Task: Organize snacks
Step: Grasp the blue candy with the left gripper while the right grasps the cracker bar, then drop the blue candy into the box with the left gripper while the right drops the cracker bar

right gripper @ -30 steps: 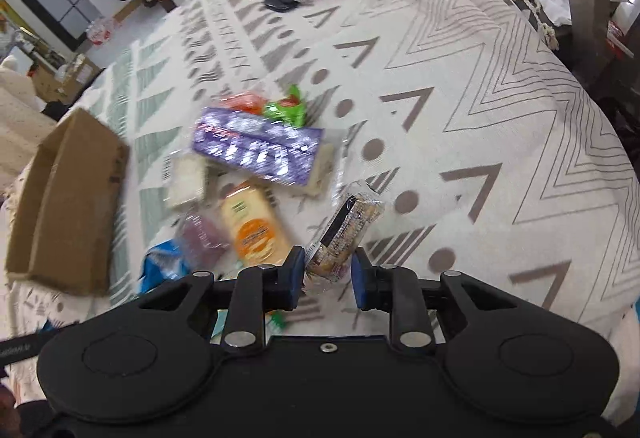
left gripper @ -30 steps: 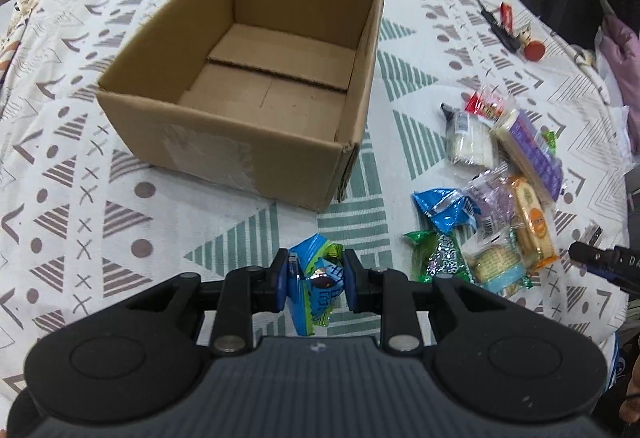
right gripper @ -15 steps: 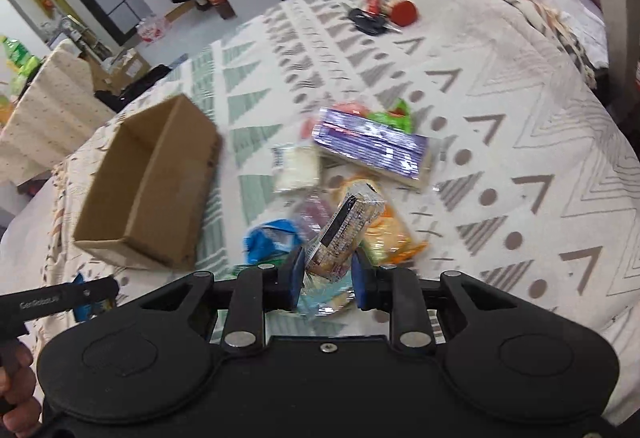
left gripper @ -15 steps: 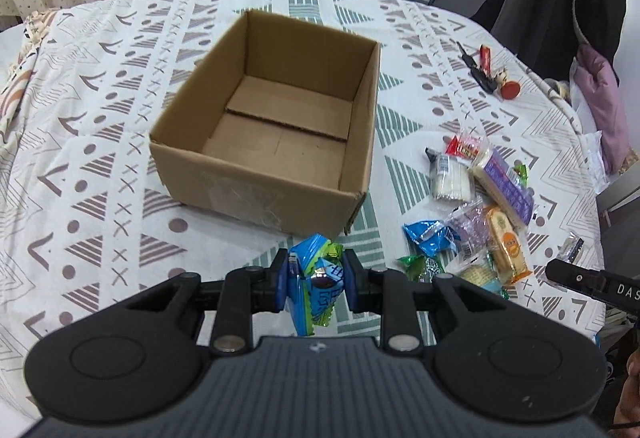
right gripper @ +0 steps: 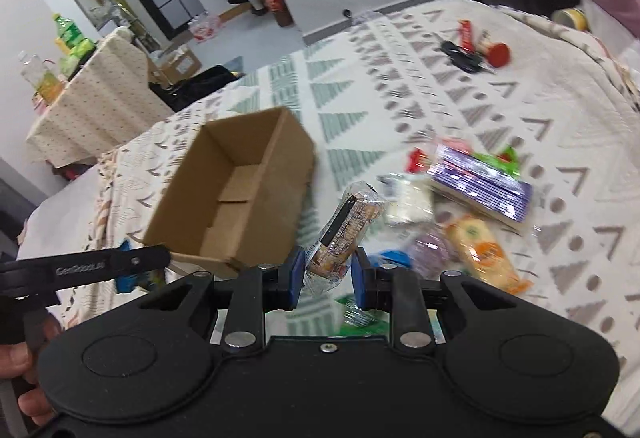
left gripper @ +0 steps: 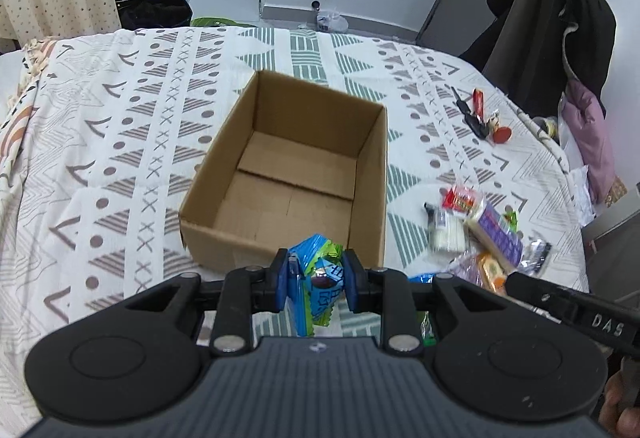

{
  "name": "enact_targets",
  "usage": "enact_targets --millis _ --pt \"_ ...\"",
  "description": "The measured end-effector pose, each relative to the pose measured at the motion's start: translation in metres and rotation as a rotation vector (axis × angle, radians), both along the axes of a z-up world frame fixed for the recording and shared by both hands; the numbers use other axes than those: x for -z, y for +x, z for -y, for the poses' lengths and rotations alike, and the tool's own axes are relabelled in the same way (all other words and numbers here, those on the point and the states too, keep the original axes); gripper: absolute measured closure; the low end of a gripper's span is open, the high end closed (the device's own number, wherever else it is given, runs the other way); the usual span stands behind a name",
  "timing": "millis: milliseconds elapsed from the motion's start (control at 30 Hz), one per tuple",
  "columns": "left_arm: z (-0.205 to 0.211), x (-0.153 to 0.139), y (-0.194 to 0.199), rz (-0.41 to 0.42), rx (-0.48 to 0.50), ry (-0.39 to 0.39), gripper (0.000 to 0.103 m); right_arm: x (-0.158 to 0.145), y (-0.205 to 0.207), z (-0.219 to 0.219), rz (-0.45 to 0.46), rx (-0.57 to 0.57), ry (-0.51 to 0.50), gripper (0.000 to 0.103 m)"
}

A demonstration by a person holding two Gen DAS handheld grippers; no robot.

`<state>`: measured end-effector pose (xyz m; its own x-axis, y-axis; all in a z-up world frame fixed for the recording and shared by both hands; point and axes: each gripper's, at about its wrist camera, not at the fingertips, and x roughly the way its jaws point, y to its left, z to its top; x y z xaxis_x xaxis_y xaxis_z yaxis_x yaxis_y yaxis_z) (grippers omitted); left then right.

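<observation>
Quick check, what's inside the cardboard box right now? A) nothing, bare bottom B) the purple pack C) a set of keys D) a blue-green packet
A: the cardboard box shows only its bare bottom flaps; the blue-green packet is clamped in the left claw, short of the box, and the right claw holds a clear-wrapped snack bar.

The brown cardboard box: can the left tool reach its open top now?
Probably yes: the brown cardboard box lies just ahead of the left tool, open and empty, nothing between them.
</observation>
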<state>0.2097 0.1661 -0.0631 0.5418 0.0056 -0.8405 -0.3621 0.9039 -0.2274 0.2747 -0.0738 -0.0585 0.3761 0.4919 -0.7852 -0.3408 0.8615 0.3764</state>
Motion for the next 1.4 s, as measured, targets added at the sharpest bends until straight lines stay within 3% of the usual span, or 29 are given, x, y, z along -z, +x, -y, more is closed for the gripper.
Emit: enact_targets --millis 600,867,967,1033,1167,1400 --pt "-0.054 0.006 0.038 0.023 -0.047 -0.041 0.075 -0.008 0.017 -0.083 0.022 -0.091 0.034 0.078" --pt "-0.067 0.006 0.033 -0.001 -0.089 -0.036 0.065 -0.005 0.02 -0.107 0.017 -0.138 0.049 0.077" --pt "-0.07 0.004 0.026 -0.008 -0.107 -0.041 0.058 -0.004 0.019 -0.11 -0.001 -0.142 0.047 0.066" --pt "-0.071 0.003 0.022 -0.015 -0.114 -0.04 0.054 -0.005 0.016 -0.105 0.01 -0.131 0.054 0.048" --pt "-0.066 0.001 0.017 -0.023 -0.122 -0.034 0.037 -0.006 0.013 -0.09 0.016 -0.096 0.045 0.046" --pt "-0.048 -0.007 0.01 -0.029 -0.125 -0.018 0.028 -0.012 0.006 -0.06 0.044 -0.041 0.026 0.021"
